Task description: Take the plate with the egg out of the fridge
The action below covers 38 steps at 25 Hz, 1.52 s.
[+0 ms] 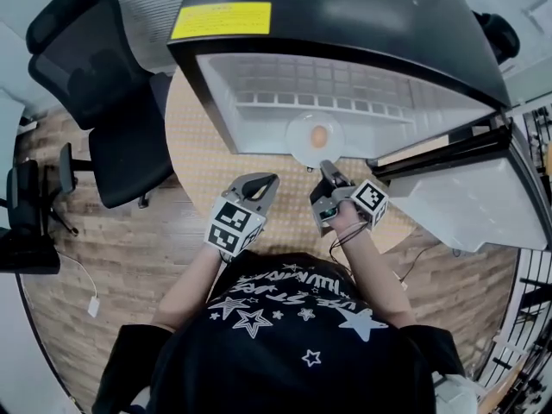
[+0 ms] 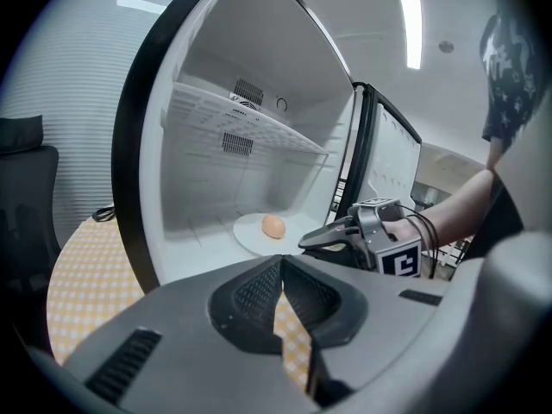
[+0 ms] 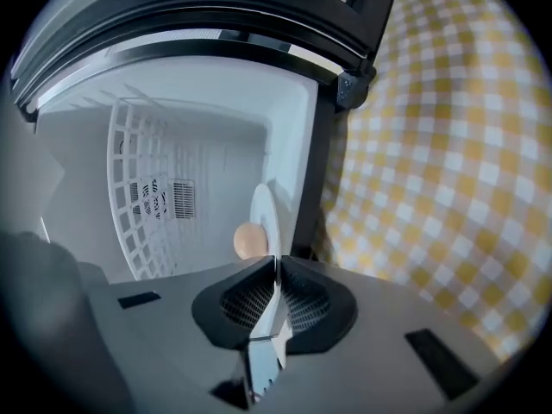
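**Checked table (image 1: pixel 198 175), open fridge (image 1: pixel 345 24): plate (image 1: pixel 299 142) gripped**

Carrying egg (image 1: pixel 318 134), plate lies on fridge floor straight ahead of right tool (image 1: pixel 325 167), which is clenched on its near rim. Farther-off left tool (image 1: pixel 272 179) is clenched, empty. Pull likely comes back toward person.

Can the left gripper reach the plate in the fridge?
Probably yes. The fridge is open and nothing lies between the left gripper and the plate; the right gripper is shut on its near rim.

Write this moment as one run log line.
right gripper: shut on plate rim | egg: on plate | plate: inside fridge | left gripper: shut, empty
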Each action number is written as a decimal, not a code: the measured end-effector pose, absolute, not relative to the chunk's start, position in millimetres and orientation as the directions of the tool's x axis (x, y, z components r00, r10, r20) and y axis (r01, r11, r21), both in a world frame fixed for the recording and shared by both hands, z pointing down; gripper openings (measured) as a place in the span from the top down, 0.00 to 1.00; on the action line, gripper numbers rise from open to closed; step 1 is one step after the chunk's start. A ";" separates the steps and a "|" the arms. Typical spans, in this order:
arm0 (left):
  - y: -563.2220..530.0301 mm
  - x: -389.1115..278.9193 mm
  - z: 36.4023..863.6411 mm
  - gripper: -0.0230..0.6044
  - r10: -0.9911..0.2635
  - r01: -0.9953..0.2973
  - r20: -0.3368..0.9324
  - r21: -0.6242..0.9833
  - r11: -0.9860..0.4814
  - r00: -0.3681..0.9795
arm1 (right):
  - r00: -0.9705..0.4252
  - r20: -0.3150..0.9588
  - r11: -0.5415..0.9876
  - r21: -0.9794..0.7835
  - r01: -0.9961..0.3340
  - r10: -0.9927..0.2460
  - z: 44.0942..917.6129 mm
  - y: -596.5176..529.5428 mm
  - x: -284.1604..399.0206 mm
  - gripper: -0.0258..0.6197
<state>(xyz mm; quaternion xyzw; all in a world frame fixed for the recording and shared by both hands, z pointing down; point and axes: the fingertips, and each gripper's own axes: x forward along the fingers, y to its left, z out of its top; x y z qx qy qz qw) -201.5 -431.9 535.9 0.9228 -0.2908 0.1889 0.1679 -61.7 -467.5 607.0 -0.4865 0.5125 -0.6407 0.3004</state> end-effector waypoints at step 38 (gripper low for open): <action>-295.4 -153.4 506.2 0.95 -0.741 -0.853 0.450 0.100 -0.513 0.499 | -0.689 0.125 -0.141 -0.989 -0.033 -0.714 559.2 -346.2 -40.1 0.91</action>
